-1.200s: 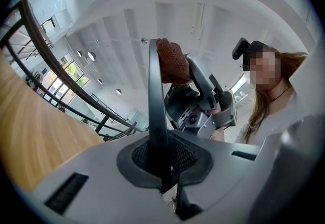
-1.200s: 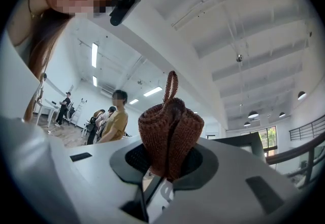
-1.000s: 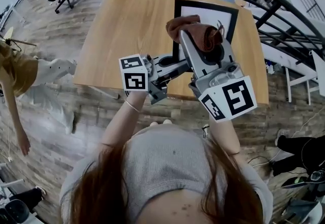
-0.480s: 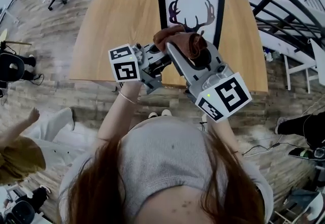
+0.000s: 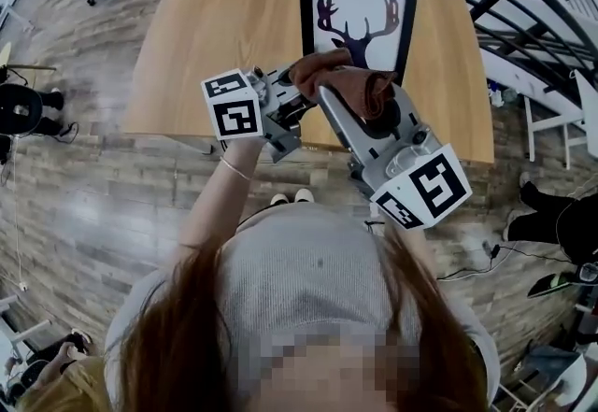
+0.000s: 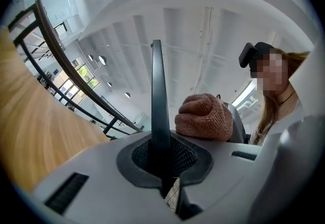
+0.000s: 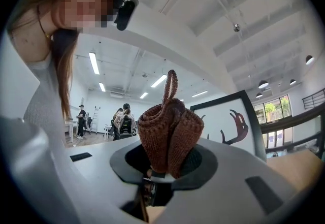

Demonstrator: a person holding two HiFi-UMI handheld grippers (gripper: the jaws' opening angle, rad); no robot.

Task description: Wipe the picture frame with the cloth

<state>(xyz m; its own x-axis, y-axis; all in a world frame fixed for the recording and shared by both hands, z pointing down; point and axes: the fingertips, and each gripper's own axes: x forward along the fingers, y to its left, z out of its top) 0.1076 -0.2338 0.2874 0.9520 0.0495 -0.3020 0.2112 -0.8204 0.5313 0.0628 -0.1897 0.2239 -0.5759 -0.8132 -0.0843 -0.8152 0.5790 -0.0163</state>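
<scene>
Jaws of the right gripper (image 7: 163, 166) were closed on the cloth (image 7: 170, 134). The cloth stood bunched in reddish-brown folds between the jaws and rose past their tips, with one thin loop sticking up from the top. Jaws of the left gripper (image 6: 156, 81) were pressed together into a single thin dark blade, with nothing between them.

In the left gripper view, the cloth sat just right of the closed left jaws and slightly beyond them, with the grey body of the right gripper behind it. In the head view, the two sets of jaws converged, and the left jaws ended just beside the cloth, on its left. Contact between them could not be confirmed.

The frame (image 5: 358, 16) sat on the table (image 5: 224, 27), beyond both sets of jaws. It had a black border and a white print with dark antlers. In the right gripper view, the frame stood to the right of the clamped cloth and farther off, with a gap showing between them. In the head view, the cloth overlapped the frame's near end. Whether the cloth touched the frame could not be determined.

Outward from the jaws, a black railing (image 5: 523, 22) ran past the far and right sides of the table. A plank floor (image 5: 84, 186) lay below.
</scene>
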